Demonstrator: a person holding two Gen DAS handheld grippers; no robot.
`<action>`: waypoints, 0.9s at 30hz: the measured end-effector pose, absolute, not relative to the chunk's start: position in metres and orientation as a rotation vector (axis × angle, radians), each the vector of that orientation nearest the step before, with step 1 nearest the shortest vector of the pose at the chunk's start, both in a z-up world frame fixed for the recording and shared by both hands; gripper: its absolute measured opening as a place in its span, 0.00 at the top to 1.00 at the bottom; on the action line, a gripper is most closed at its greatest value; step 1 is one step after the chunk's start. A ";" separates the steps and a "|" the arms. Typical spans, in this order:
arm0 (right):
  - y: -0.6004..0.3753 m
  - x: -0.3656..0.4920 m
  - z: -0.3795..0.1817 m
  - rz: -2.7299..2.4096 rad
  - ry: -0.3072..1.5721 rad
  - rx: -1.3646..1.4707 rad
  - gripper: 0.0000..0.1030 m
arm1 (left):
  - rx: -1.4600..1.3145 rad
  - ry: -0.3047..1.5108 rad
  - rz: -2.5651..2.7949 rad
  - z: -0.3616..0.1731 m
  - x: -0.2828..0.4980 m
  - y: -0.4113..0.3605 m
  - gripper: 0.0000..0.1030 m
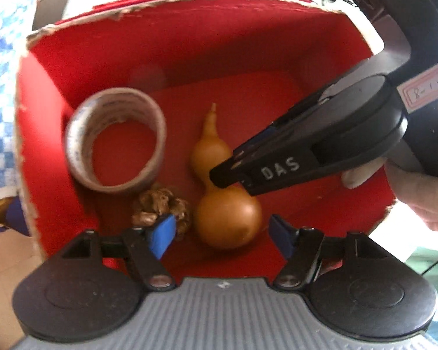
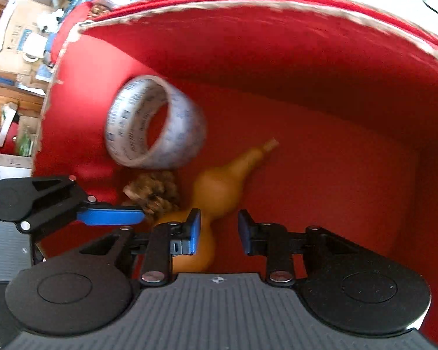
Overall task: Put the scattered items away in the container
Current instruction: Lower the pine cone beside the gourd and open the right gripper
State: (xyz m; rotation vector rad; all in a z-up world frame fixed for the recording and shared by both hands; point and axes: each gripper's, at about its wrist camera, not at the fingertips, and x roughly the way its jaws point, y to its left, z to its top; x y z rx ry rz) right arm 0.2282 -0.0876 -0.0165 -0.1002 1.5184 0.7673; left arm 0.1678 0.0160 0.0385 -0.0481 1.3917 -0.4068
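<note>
Left claw (image 1: 222, 234): black arms with round black pivot housings, silver screws, blue pads (image 1: 161, 235), ribbed grey body behind. Right claw (image 2: 219, 230) matches, white "DAS" lettering along one arm, a pink-edged handwritten label on its body. White glove (image 1: 362, 175) on the hand.
</note>
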 end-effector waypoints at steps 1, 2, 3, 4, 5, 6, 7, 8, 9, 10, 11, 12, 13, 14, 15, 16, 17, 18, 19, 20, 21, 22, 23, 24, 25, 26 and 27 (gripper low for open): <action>-0.083 0.229 -0.018 0.770 1.512 -0.108 0.69 | -0.055 1.391 -0.415 0.040 0.168 0.016 0.29; -0.080 0.229 -0.020 0.778 1.509 -0.109 0.69 | -0.058 1.389 -0.417 0.041 0.168 0.016 0.29; -0.077 0.230 -0.021 0.790 1.508 -0.101 0.69 | -0.051 1.388 -0.416 0.042 0.166 0.015 0.29; -0.074 0.232 -0.023 0.803 1.507 -0.087 0.69 | -0.040 1.385 -0.415 0.043 0.165 0.013 0.28; -0.071 0.233 -0.025 0.813 1.510 -0.071 0.68 | -0.036 1.380 -0.417 0.044 0.164 0.012 0.28; -0.069 0.235 -0.027 0.813 1.513 -0.065 0.67 | -0.035 1.376 -0.419 0.045 0.163 0.013 0.27; -0.068 0.236 -0.029 0.809 1.512 -0.066 0.65 | -0.033 1.375 -0.421 0.046 0.159 0.021 0.27; -0.068 0.237 -0.031 0.810 1.509 -0.064 0.65 | -0.032 1.374 -0.422 0.047 0.158 0.020 0.27; -0.069 0.238 -0.032 0.814 1.511 -0.057 0.65 | -0.033 1.372 -0.423 0.049 0.158 0.020 0.27; -0.070 0.240 -0.034 0.818 1.517 -0.048 0.65 | -0.035 1.371 -0.423 0.050 0.158 0.019 0.26; -0.071 0.241 -0.034 0.821 1.521 -0.041 0.65 | -0.037 1.372 -0.422 0.051 0.158 0.018 0.26; -0.073 0.242 -0.033 0.823 1.522 -0.035 0.65 | -0.036 1.372 -0.420 0.052 0.158 0.017 0.26; -0.075 0.243 -0.034 0.827 1.519 -0.031 0.65 | -0.031 1.368 -0.417 0.054 0.158 0.016 0.25; -0.076 0.245 -0.034 0.830 1.515 -0.029 0.65 | -0.026 1.363 -0.417 0.056 0.158 0.015 0.25; -0.077 0.246 -0.034 0.831 1.510 -0.029 0.64 | -0.023 1.361 -0.415 0.057 0.157 0.014 0.25; -0.079 0.242 -0.029 0.829 1.504 -0.032 0.64 | -0.024 1.363 -0.412 0.058 0.158 0.013 0.25; -0.081 0.239 -0.025 0.828 1.499 -0.035 0.63 | -0.026 1.364 -0.408 0.059 0.158 0.012 0.25; -0.081 0.239 -0.025 0.830 1.495 -0.035 0.63 | -0.024 1.360 -0.400 0.061 0.158 0.008 0.25; -0.082 0.239 -0.024 0.835 1.491 -0.031 0.63 | -0.019 1.352 -0.392 0.064 0.158 0.006 0.25; -0.083 0.239 -0.024 0.838 1.490 -0.029 0.63 | -0.017 1.347 -0.390 0.066 0.157 0.004 0.24; -0.084 0.238 -0.023 0.839 1.488 -0.031 0.63 | -0.021 1.345 -0.389 0.067 0.156 0.003 0.22; -0.084 0.236 -0.021 0.838 1.485 -0.034 0.63 | -0.026 1.342 -0.388 0.068 0.156 0.002 0.21; -0.085 0.235 -0.020 0.840 1.482 -0.032 0.63 | -0.031 1.340 -0.386 0.070 0.156 0.000 0.20; -0.087 0.236 -0.020 0.843 1.480 -0.025 0.63 | -0.036 1.339 -0.383 0.071 0.157 -0.002 0.20; -0.089 0.234 -0.018 0.841 1.478 -0.018 0.63 | -0.040 1.340 -0.376 0.072 0.157 -0.003 0.20; -0.091 0.233 -0.017 0.838 1.474 -0.014 0.63 | -0.044 1.338 -0.371 0.073 0.157 -0.005 0.20; -0.091 0.233 -0.014 0.836 1.470 -0.013 0.63 | -0.047 1.335 -0.368 0.075 0.157 -0.006 0.20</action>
